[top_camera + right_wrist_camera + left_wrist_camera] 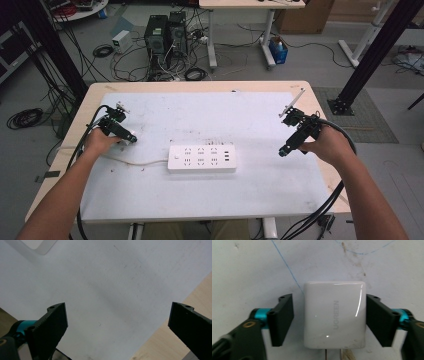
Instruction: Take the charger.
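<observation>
We see the white UGREEN charger lying on the white mat, well to the left of the power strip, which we take as our landmark at the middle of the mat. The left gripper straddles the charger: its right jaw stands against the charger's side, while a narrow gap shows between the left jaw and the other side, so the pads do not yet clamp it. The strip's white cord runs leftward from the strip towards the charger and passes just beside the left hand. Well to the right of the strip, the right gripper hangs over bare mat near the wooden table edge, jaws wide apart with nothing between them.
</observation>
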`<action>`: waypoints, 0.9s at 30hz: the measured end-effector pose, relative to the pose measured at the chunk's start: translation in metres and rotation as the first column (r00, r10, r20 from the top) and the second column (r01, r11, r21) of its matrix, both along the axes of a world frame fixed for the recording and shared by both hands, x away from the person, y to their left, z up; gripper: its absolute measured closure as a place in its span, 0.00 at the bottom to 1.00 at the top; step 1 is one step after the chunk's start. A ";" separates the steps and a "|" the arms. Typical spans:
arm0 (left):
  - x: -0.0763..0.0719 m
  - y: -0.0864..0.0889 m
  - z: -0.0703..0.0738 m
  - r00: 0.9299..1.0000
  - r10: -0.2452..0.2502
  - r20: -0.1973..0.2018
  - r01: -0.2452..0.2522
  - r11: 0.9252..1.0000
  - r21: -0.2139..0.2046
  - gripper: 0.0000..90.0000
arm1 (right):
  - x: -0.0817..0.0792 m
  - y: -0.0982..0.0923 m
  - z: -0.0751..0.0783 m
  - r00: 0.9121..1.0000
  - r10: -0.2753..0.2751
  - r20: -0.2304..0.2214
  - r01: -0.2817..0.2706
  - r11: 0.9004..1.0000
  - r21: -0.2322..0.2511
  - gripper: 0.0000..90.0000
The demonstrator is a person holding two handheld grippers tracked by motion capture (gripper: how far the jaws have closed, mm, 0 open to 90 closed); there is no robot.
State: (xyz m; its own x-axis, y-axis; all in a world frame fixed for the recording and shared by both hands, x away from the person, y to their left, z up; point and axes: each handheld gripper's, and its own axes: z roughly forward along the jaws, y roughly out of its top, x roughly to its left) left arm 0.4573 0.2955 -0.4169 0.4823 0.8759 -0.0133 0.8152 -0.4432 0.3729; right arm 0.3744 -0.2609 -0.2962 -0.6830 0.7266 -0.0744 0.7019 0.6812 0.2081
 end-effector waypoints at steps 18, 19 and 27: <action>-0.017 0.001 0.034 0.998 -0.044 0.050 0.045 0.999 -0.027 0.47 | 0.001 0.003 -0.001 1.000 0.009 0.015 -0.009 1.000 -0.013 0.02; -0.020 0.001 0.038 0.997 -0.055 0.056 0.056 0.998 -0.032 0.47 | 0.000 0.003 -0.001 1.000 0.005 0.021 -0.005 1.000 -0.011 0.02; -0.039 -0.009 0.082 0.984 -0.143 0.104 0.148 0.988 -0.043 0.47 | -0.002 0.001 0.005 0.997 -0.040 0.069 0.041 0.999 -0.021 0.02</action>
State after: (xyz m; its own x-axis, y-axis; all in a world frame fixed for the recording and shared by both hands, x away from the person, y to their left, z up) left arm 0.4179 0.2866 -0.3353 0.6054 0.7959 -0.0005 0.7007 -0.5327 0.4746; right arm 0.3722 -0.2600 -0.2915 -0.6459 0.7511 -0.1366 0.7136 0.6575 0.2417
